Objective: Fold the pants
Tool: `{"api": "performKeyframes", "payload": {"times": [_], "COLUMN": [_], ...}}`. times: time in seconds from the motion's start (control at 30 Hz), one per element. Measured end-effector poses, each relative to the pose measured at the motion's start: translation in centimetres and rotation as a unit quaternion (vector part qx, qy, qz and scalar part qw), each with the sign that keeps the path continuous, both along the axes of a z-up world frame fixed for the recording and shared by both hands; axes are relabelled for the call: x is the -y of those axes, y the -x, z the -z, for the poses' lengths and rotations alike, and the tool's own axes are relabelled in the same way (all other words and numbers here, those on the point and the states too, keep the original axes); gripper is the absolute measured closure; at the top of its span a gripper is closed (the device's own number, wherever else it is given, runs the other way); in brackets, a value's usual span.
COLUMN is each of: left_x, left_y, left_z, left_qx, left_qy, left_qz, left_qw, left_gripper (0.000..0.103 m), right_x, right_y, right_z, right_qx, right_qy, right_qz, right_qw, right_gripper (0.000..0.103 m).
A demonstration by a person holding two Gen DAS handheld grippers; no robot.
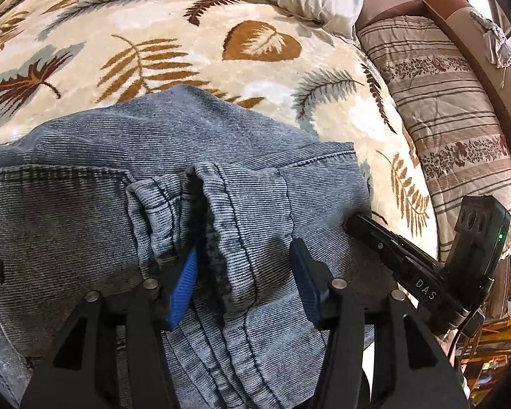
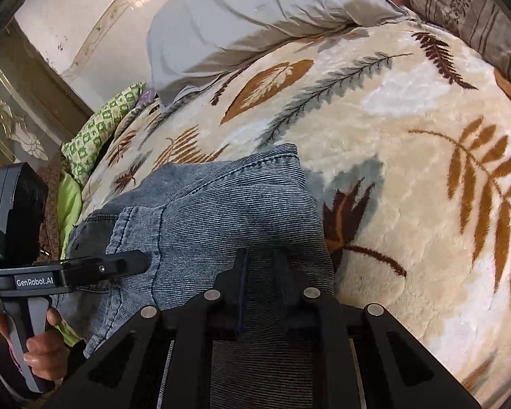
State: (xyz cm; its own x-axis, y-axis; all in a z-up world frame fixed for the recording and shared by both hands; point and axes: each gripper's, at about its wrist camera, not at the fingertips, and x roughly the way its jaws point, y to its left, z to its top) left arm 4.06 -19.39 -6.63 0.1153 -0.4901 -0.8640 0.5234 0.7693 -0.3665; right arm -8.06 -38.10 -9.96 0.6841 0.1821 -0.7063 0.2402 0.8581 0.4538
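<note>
Blue-grey denim pants (image 1: 173,143) lie folded on a leaf-patterned blanket (image 1: 187,51). In the left wrist view my left gripper (image 1: 243,283) stands open, its blue pads (image 1: 182,283) either side of a bunched leg hem (image 1: 228,211) without pinching it. My right gripper (image 1: 352,221) reaches in from the right, its tip at the pants' right edge. In the right wrist view my right gripper (image 2: 260,266) has its dark fingers close together on the denim (image 2: 221,204), which shows between them. The left gripper (image 2: 139,260) lies across the pants at the left, and a hand (image 2: 41,341) holds its handle.
A grey pillow (image 2: 255,17) lies at the head of the bed, with a striped floral quilt (image 1: 443,119) along the blanket's far side and a green patterned cushion (image 2: 98,136) at the other edge. Bare blanket (image 2: 408,170) stretches beyond the pants.
</note>
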Motion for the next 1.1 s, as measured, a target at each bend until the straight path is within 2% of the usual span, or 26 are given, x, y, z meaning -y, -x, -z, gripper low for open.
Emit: {"api": "performKeyframes", "payload": {"times": [0.13, 0.27, 0.43, 0.7, 0.77, 0.97, 1.1], "left_x": [-0.9, -2.7, -5.3, -10.9, -13.1, -20.8, -25.7], "left_y": [0.3, 1.1, 1.9, 1.1, 0.4, -3.5, -6.4], "left_z": [-0.6, -1.6, -3.0, -4.1, -4.3, -4.5, -3.9], "left_qx": [-0.009, -0.003, 0.020, 0.031, 0.030, -0.001, -0.038], "left_qy": [0.004, 0.005, 0.001, -0.004, -0.004, 0.006, 0.016], "left_qz": [-0.006, -0.015, -0.025, -0.054, -0.069, -0.117, -0.150], "left_qw": [0.9999, 0.9999, 0.9995, 0.9980, 0.9971, 0.9931, 0.9878], "left_gripper": [0.051, 0.051, 0.051, 0.047, 0.045, 0.040, 0.038], "right_x": [-0.3, -1.6, -4.3, -10.1, -11.8, -17.7, -22.2], "right_y": [0.1, 1.3, 2.6, 2.8, 2.4, 0.7, -0.7], "right_z": [-0.9, -2.3, -3.6, -5.0, -5.3, -6.0, -6.1], "right_qx": [-0.012, -0.013, -0.016, -0.024, -0.024, -0.028, -0.027], "right_qy": [0.002, 0.015, 0.040, 0.070, 0.083, 0.132, 0.162], "right_qz": [0.008, 0.012, 0.001, -0.031, -0.046, -0.101, -0.145], "right_qw": [1.000, 1.000, 0.999, 0.997, 0.995, 0.986, 0.976], "right_gripper": [0.085, 0.067, 0.063, 0.055, 0.049, 0.042, 0.039]}}
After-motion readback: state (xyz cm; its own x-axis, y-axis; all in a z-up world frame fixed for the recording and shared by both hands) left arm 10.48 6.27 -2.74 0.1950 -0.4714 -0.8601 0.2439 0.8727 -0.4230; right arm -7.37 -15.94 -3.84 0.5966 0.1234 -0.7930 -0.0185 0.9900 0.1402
